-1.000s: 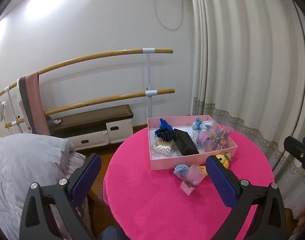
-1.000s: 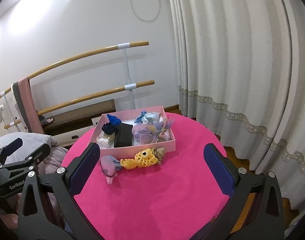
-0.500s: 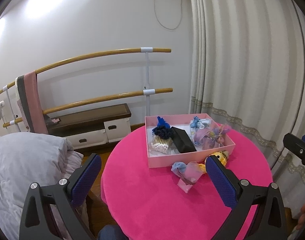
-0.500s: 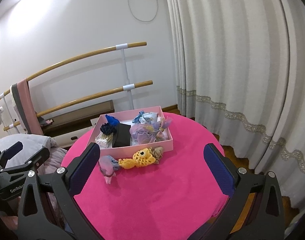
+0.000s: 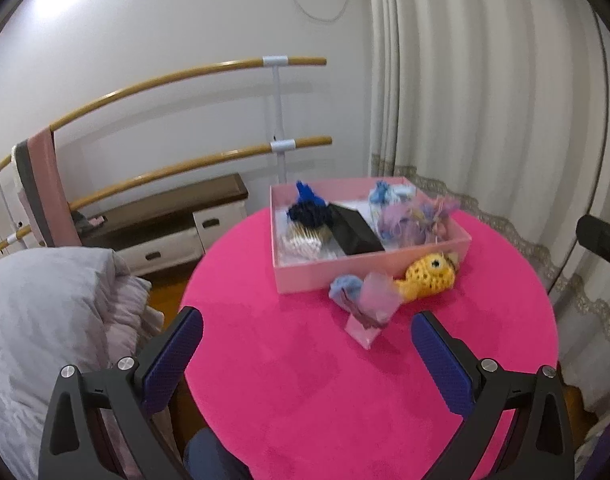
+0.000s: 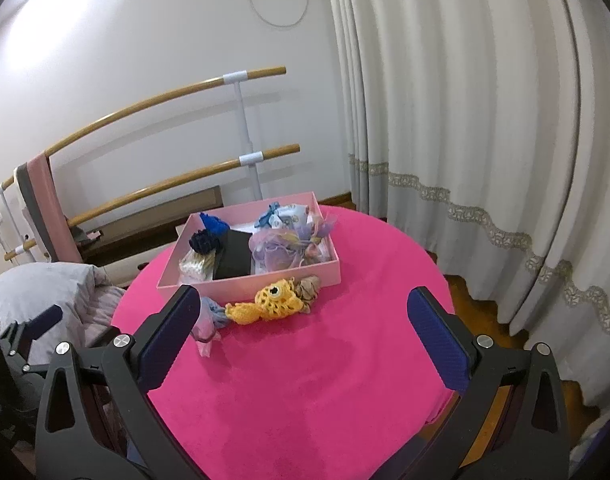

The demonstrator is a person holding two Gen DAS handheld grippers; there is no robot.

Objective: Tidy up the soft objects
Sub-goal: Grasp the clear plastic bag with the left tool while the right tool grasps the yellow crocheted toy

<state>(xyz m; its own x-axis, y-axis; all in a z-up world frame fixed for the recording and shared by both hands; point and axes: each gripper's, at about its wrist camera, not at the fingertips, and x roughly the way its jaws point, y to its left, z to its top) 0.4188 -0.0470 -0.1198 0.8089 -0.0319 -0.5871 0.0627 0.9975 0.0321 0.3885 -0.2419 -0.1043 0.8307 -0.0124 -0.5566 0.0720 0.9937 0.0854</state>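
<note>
From the left wrist, the left gripper (image 5: 307, 344) is seen spread wide and empty above a round table covered in bright pink cloth (image 5: 305, 380). A shallow pink cardboard box (image 5: 369, 266) sits at the table's far side; a yellow crocheted fish toy (image 5: 427, 276) and a pink-and-blue gauze pouch (image 5: 365, 300) lie just in front of it. From the right wrist, the right gripper (image 6: 303, 320) is likewise shown wide open, holding nothing, with the fish toy (image 6: 271, 300) beside the box (image 6: 265, 280).
</note>
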